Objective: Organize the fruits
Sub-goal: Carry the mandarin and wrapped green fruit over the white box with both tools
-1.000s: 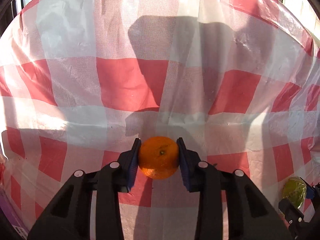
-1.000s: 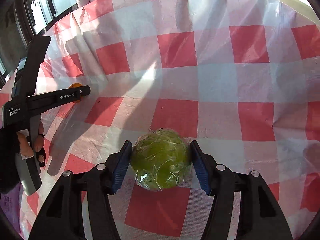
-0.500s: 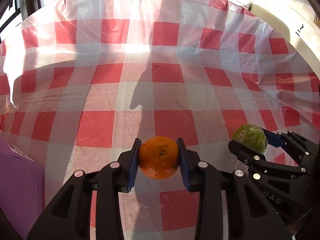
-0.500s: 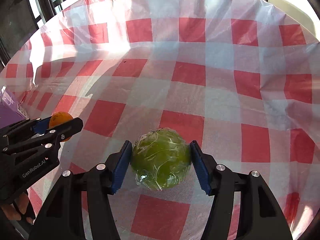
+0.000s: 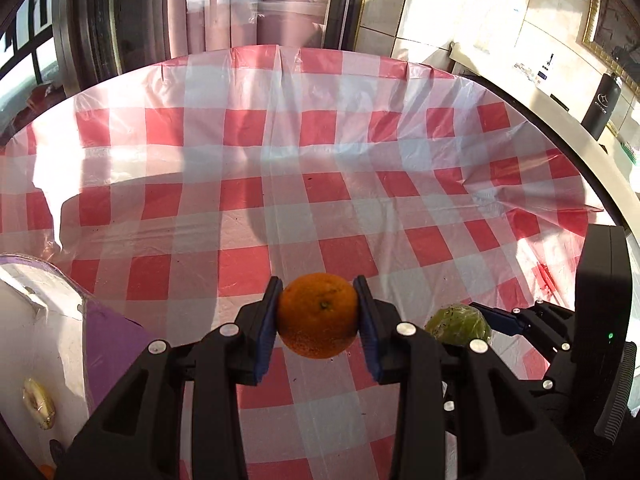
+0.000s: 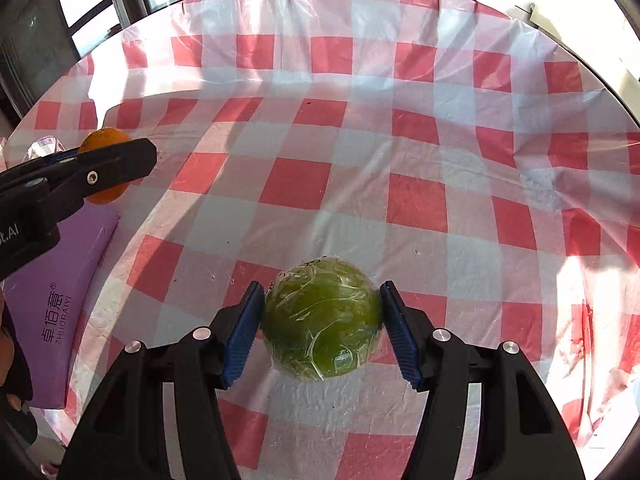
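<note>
A: Left gripper (image 5: 318, 316) clamped on the orange (image 5: 318, 315), pads on its two sides, stem end facing camera. Held above the checked tablecloth (image 5: 280, 208).

B: Right?

A: Right gripper (image 6: 322, 320) closed on a green round fruit in cling film (image 6: 322, 320), also lifted off the cloth.

B: Handling?

A: Orange looks firm, light, dimpled skin, grips fine across the widest part. The wrapped one is probably slick, film could slide on the blue pads (image 6: 240, 334); keep the squeeze at its middle, not too hard, may bruise.

B: Destination?

A: Likely the purple box (image 6: 60, 300) at left, open side visible in the left view.
</note>
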